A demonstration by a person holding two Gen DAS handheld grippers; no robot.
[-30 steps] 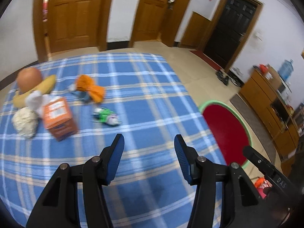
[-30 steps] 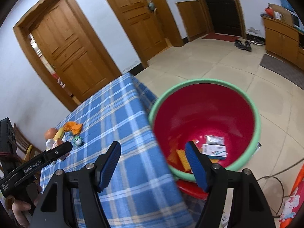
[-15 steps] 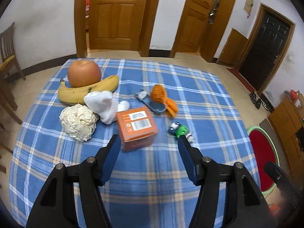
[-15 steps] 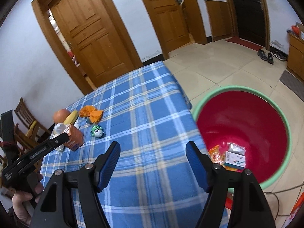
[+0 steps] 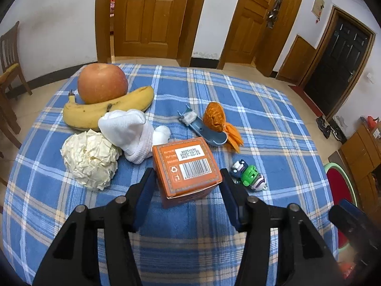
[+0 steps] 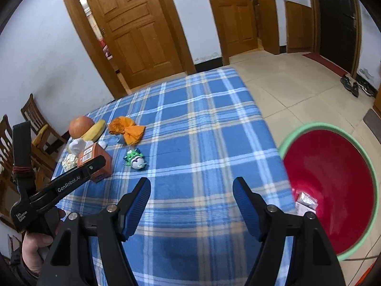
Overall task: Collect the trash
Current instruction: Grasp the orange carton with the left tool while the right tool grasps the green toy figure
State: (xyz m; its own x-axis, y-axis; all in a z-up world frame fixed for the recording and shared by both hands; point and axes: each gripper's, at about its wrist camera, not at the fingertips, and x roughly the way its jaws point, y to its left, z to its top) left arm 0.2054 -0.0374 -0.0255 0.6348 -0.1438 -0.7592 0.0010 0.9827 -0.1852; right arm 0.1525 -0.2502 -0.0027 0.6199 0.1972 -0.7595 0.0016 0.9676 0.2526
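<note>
An orange carton (image 5: 188, 166) with a barcode label stands on the blue plaid tablecloth (image 5: 273, 143). My left gripper (image 5: 188, 178) straddles its near end. The jaws are closing, their pads level with the carton's front corners, and no firm press shows. Beside the carton lie a crumpled paper ball (image 5: 90, 159), a white cloth (image 5: 128, 131) and an orange wrapper (image 5: 214, 116). My right gripper (image 6: 191, 186) is open and empty over the cloth's near edge. To its right, a red basin (image 6: 333, 166) on the floor holds a packet (image 6: 306, 202).
An apple (image 5: 102, 83) and a banana (image 5: 107, 109) sit at the far left, with a blue scoop-like piece (image 5: 207, 131) and a green toy (image 5: 247, 176) right of the carton. Wooden chairs (image 6: 35, 124) stand left of the table. A hand (image 6: 35, 245) grips the left tool.
My left gripper swung left from the bare cloth and dropped over the carton, which now sits between its jaws. My right gripper turned from above the basin to the table's near edge.
</note>
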